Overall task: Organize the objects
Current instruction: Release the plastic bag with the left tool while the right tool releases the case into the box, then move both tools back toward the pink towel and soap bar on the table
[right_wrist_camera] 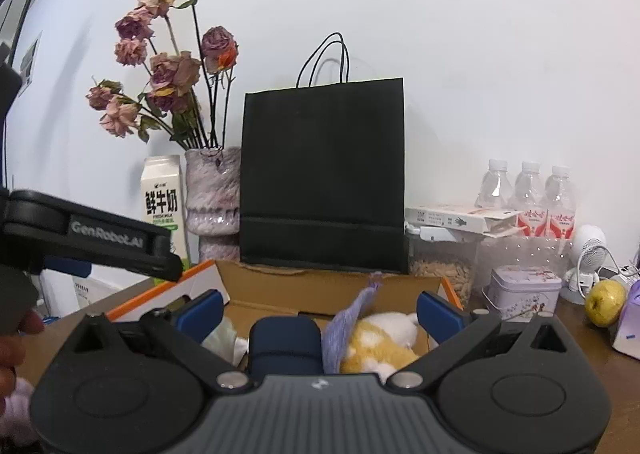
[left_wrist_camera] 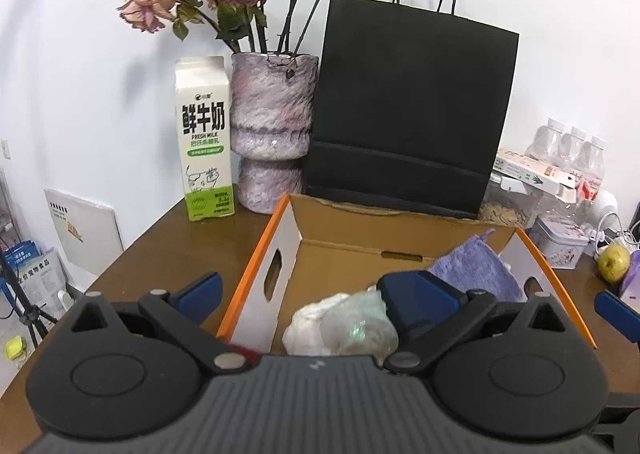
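Grippers you hold, left [left_wrist_camera: 300,294] and right [right_wrist_camera: 320,312], both spread wide and gripping nothing, hover over the open cardboard box [left_wrist_camera: 340,254] holding a purple cloth [left_wrist_camera: 476,274], crumpled white plastic [left_wrist_camera: 340,322] and a plush toy [right_wrist_camera: 380,346].

The milk carton [left_wrist_camera: 205,137] at ten o'clock carried large characters "鲜牛奶" above the words "FRESH MILK"; its smaller print was too fine to read. In the right wrist view, the left hand-held gripper [right_wrist_camera: 116,240] at nine o'clock bore the brand "GenRobot.AI".
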Demonstrator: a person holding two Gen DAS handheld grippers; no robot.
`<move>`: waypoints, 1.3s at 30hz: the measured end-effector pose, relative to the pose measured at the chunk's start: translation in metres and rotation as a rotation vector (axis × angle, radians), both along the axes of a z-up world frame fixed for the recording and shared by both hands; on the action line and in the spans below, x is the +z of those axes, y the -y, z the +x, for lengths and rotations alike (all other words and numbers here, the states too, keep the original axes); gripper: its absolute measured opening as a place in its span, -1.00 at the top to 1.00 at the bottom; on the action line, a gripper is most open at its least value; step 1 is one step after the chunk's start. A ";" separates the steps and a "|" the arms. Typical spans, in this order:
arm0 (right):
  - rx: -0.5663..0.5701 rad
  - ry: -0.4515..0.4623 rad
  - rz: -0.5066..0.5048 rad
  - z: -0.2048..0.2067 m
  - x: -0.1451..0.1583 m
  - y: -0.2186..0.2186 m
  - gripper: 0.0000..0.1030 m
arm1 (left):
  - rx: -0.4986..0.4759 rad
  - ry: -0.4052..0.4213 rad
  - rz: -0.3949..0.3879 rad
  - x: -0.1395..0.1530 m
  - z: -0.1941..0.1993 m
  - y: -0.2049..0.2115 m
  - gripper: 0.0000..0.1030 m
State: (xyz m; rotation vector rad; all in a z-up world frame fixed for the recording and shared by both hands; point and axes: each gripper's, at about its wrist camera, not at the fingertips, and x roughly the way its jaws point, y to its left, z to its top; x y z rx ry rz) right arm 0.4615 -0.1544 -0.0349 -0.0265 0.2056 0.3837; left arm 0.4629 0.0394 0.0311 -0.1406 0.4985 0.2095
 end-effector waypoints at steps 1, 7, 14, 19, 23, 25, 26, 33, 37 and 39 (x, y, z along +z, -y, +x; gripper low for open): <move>0.007 0.002 -0.003 -0.005 0.000 0.002 -1.00 | -0.003 0.003 -0.005 0.000 -0.005 -0.001 -1.00; 0.022 0.005 -0.015 -0.035 -0.003 0.007 -1.00 | -0.006 0.006 -0.008 -0.002 -0.030 -0.006 -1.00; 0.043 -0.012 -0.044 -0.073 -0.009 0.012 -1.00 | -0.018 0.030 -0.004 0.002 -0.070 -0.013 -1.00; 0.061 -0.018 -0.062 -0.104 -0.012 0.013 -1.00 | -0.023 0.052 0.004 0.005 -0.105 -0.019 -1.00; 0.080 -0.029 -0.073 -0.129 -0.018 0.014 -1.00 | -0.037 0.053 -0.005 0.002 -0.132 -0.028 -1.00; 0.092 -0.032 -0.080 -0.142 -0.020 0.013 -1.00 | -0.042 0.049 -0.003 -0.002 -0.145 -0.033 -1.00; 0.098 -0.034 -0.085 -0.149 -0.022 0.013 -1.00 | -0.045 0.045 -0.002 -0.004 -0.152 -0.036 -1.00; 0.115 -0.056 -0.099 -0.176 -0.028 0.009 -1.00 | -0.062 0.012 -0.007 -0.024 -0.187 -0.056 -1.00; 0.124 -0.092 -0.111 -0.184 -0.033 0.004 -1.00 | -0.066 -0.009 -0.014 -0.038 -0.202 -0.069 -1.00; 0.135 -0.121 -0.122 -0.187 -0.037 0.001 -1.00 | -0.072 -0.021 -0.020 -0.043 -0.209 -0.075 -1.00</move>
